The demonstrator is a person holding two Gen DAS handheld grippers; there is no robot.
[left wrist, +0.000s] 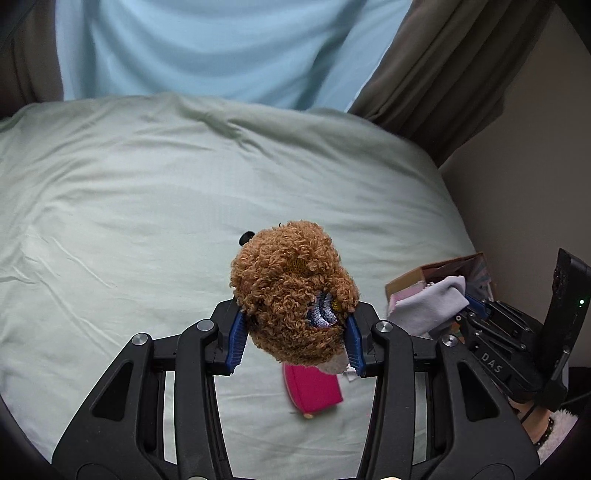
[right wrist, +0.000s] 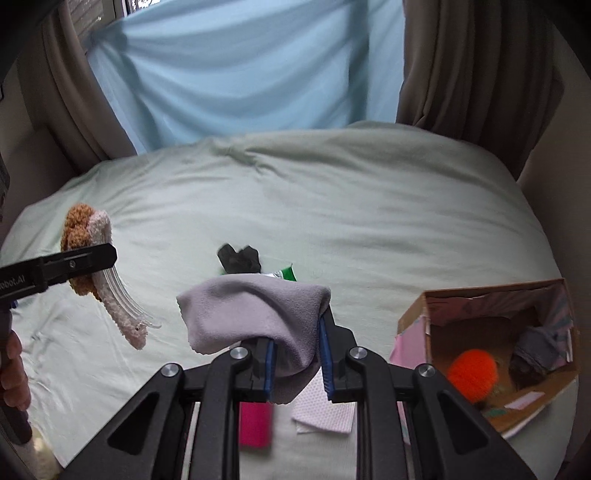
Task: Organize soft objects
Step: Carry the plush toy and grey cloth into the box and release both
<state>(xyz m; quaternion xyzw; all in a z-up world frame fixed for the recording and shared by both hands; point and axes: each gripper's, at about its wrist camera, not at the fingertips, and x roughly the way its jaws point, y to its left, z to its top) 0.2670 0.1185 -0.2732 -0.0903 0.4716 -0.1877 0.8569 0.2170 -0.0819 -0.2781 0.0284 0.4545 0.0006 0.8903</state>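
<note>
A wide bed covered with a pale green, lightly wrinkled cotton sheet fills most of both views. Its far edge swells into a soft rounded ridge with a few deeper creases. Behind the bed hangs a light blue translucent curtain, glowing with even daylight from the window behind it. Heavy brown pleated drapes frame it on both sides. In the right wrist view a strip of bright window pane shows at the top left above the blue cloth. A plain beige wall rises to the right of the bed, in soft shadow.
</note>
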